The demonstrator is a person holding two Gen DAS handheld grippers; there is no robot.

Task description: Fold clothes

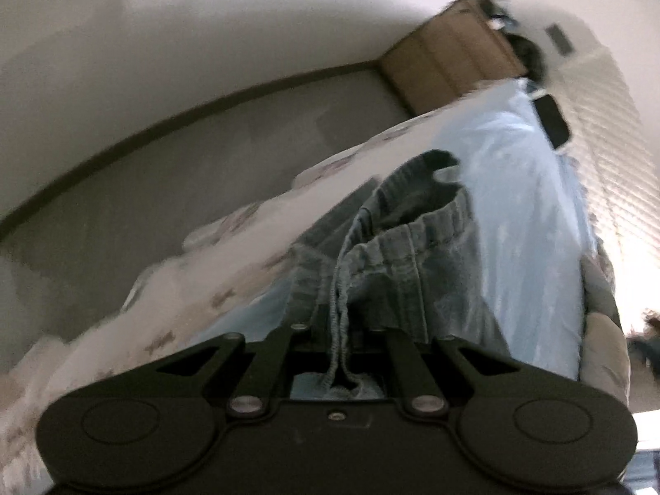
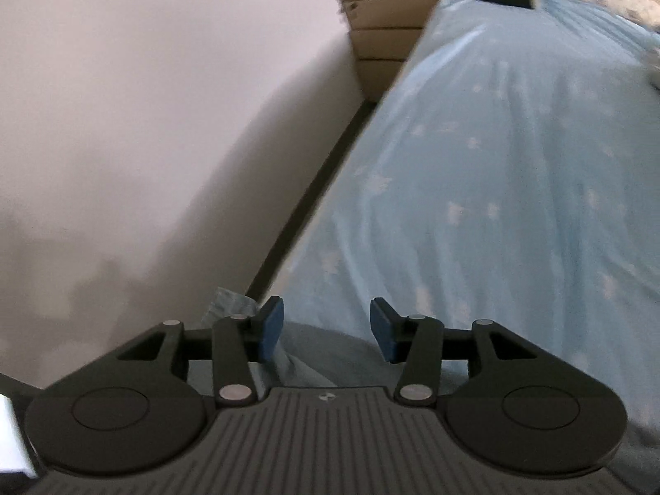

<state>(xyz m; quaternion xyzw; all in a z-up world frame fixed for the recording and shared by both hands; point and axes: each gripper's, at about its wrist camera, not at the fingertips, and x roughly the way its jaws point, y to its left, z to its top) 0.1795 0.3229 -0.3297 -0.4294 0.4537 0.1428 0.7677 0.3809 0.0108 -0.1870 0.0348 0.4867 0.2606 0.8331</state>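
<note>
Between my left gripper's [image 1: 340, 342] closed fingers I pinch the denim trousers [image 1: 396, 255] at the waistband, the rest draped over the bed's [image 1: 524, 214] blue sheet. My right gripper [image 2: 327, 328] stands wide open, blue pads [image 2: 270, 330] clear, grey cloth [image 2: 326, 354] just beneath. Blur hides the left fingertips. Beyond the bed's far corner I see wooden drawers [image 2: 383, 29] against a pale wall [image 2: 165, 103].

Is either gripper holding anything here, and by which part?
The left gripper is shut on the blue-grey denim garment, apparently at a seamed edge running down from its elastic waistband. The right gripper holds nothing; its jaws are open.
</note>
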